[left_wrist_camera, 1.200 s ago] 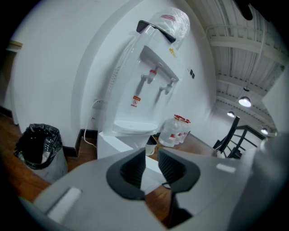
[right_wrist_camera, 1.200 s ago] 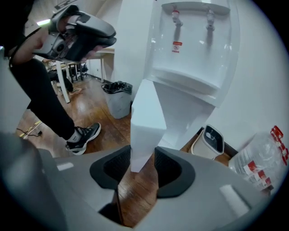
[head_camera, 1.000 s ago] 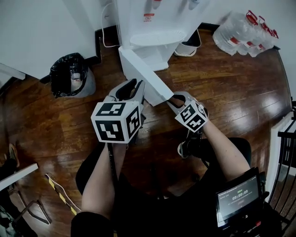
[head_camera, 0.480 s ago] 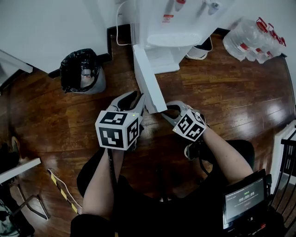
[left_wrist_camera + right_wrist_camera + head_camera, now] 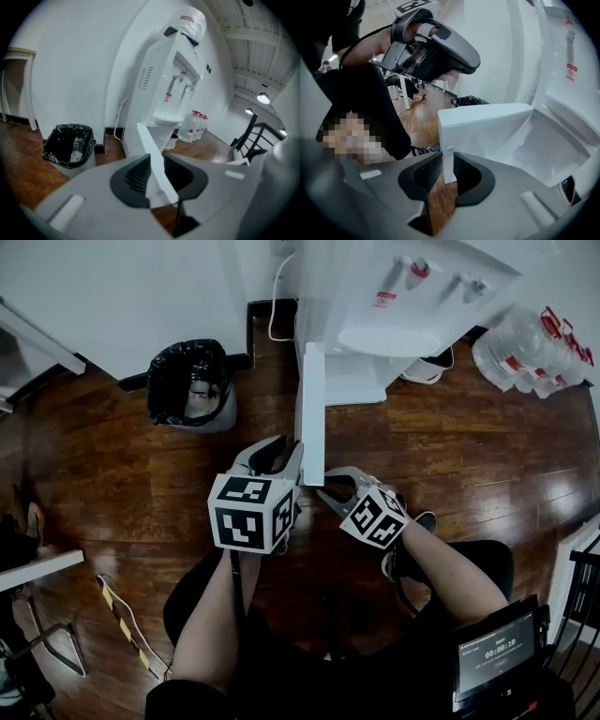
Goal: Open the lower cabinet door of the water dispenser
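The white water dispenser (image 5: 412,296) stands against the wall. Its lower cabinet door (image 5: 311,409) is swung wide open and shows edge-on, pointing straight at me. My left gripper (image 5: 286,460) is shut on the door's free edge, and in the left gripper view the panel (image 5: 147,140) runs between the pads of that gripper (image 5: 156,176). My right gripper (image 5: 330,486) sits at the door's outer end from the right. Its jaws are closing, with the door's (image 5: 487,124) lower corner filling the narrow gap of the right gripper (image 5: 448,171). The open cabinet interior (image 5: 543,145) shows behind.
A bin with a black bag (image 5: 190,382) stands left of the dispenser by the wall. Several water bottles (image 5: 534,357) lie at the far right. A white cable (image 5: 277,306) hangs behind the door's hinge. My shoe (image 5: 412,526) is under the right arm; a railing (image 5: 577,577) runs at right.
The door has swung further open, from pointing down-right to straight toward me. Both grippers moved left in the picture along with its free end.
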Motion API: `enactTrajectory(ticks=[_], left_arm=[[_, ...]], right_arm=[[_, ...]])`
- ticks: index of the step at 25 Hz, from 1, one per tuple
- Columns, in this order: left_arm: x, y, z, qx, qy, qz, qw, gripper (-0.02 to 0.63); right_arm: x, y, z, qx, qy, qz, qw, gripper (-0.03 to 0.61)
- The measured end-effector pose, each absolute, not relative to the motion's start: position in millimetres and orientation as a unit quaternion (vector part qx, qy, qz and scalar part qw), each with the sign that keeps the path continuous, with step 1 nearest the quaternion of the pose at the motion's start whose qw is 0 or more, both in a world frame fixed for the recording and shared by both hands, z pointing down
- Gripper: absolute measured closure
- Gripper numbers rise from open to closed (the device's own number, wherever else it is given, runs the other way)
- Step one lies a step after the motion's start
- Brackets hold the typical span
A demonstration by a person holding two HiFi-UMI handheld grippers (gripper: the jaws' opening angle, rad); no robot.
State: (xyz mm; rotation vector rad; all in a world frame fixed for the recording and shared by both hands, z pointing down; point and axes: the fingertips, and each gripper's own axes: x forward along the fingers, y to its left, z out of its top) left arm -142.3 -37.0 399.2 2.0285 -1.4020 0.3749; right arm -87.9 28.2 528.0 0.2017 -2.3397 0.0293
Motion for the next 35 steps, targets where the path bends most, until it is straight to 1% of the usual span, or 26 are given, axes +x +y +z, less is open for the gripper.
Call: enactTrajectory(ticks=[4,7,11,14,18,22,25,31,35], left_arm=[[-159.5,-38.2,392.6,0.763,-0.550,0.130,0.314,0.503],[-166.6,-31.5,400.1,0.756,-0.554,0.146,0.318,0.503],[-168.9,-13.9,426.7,0.747,-0.541,0.194,0.333,0.461],[-176.6,-3.1,446.3,0.732,-0.542,0.213,0.354,0.456],[-192.9,0.6,461.7,0.708,-0.557,0.190,0.390,0.456],[-211.3,-3.0,462.3,0.691,-0.577,0.161,0.405,0.453],[-233.1,-6.3,461.0,0.675,-0.602,0.158,0.396,0.433],[-281.0,-20.9,458.3,0.633,-0.666,0.153,0.365,0.441],[-296.5,-27.4,457.1,0.613,-0.689,0.147,0.359,0.446]], right_arm=[[-111.8,29.3,524.3,0.078,-0.923,0.006,0.376,0.503],[-126.6,31.3,524.9,0.082,-0.925,0.009,0.370,0.505],[-145.0,30.8,524.1,0.083,-0.928,0.011,0.364,0.503],[-158.3,29.3,523.0,0.087,-0.930,0.016,0.356,0.505],[-174.8,27.3,524.6,0.098,-0.932,0.021,0.347,0.505],[-189.6,24.6,523.6,0.101,-0.934,0.019,0.341,0.506],[-193.3,22.4,521.3,0.102,-0.934,0.012,0.341,0.508],[-180.7,7.0,511.3,0.125,-0.933,0.020,0.336,0.508],[-170.9,-3.0,494.2,0.141,-0.940,0.031,0.311,0.508]])
